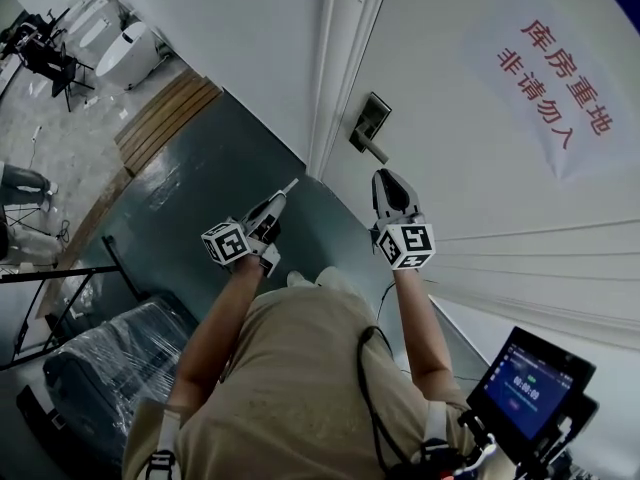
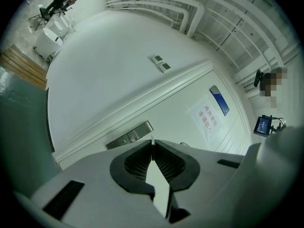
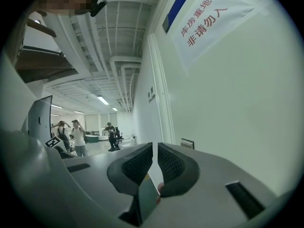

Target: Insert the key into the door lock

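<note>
Red characters on a white sign point(image 1: 555, 88), white door point(image 1: 470, 198), dark teal floor point(image 1: 200, 198), beige shirt point(image 1: 300, 388); black-and-white square markers pattern the left gripper's cube point(image 1: 226, 243).

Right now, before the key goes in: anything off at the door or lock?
Nothing stands out. The lock plate and its lever sit intact on the door, the paper sign lies flat, and the key juts straight from the shut left gripper, not yet at the lock.
</note>
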